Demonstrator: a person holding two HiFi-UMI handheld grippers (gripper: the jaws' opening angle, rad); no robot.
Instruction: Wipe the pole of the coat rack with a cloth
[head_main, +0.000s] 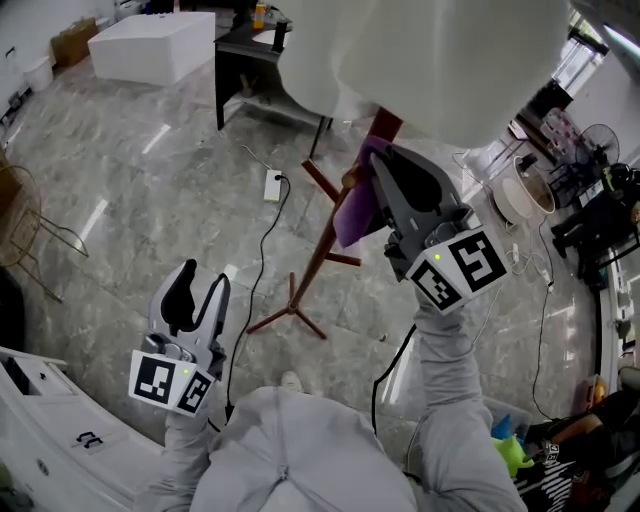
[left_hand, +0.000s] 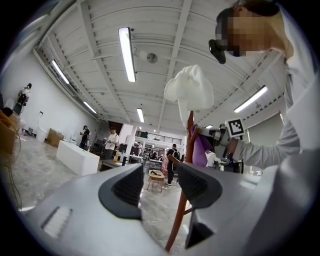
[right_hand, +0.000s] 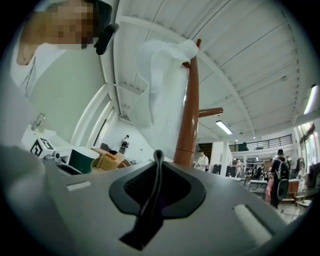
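Cloth (head_main: 352, 218), purple, is pinched in the right gripper (right_hand: 158, 156), whose tongs are shut down on a thin fold of it. It is pressed against the pole (head_main: 316, 266) near the top, just under the white garment (head_main: 430, 60) hanging on the rack. The left gripper (head_main: 200, 288) hangs low and well off to the side, tongs wide, nothing between them.

From where I stand the wipe looks to be on the upper part, with most of the pole down to the legs (head_main: 290, 315) not yet done. To do it well, I'd wrap the loose cloth partly round the pole rather than dab one side. Then draw it down in a steady line, easing past the pegs (head_main: 322, 182). The rack looks light on spindly feet and top-heavy with that garment, so hard sideways pressure could tip it. The free left gripper could steady the pole lower down.

The floor (head_main: 130, 170) is glossy grey marble-look tile, likely slippery. A cable (head_main: 262, 255) trails across it close to the base from a white plug block (head_main: 272, 185). It's a big open workshop: a white box (head_main: 155, 45), a dark table (head_main: 245, 55), a fan (head_main: 600, 140), people (left_hand: 111, 142) at the far end.
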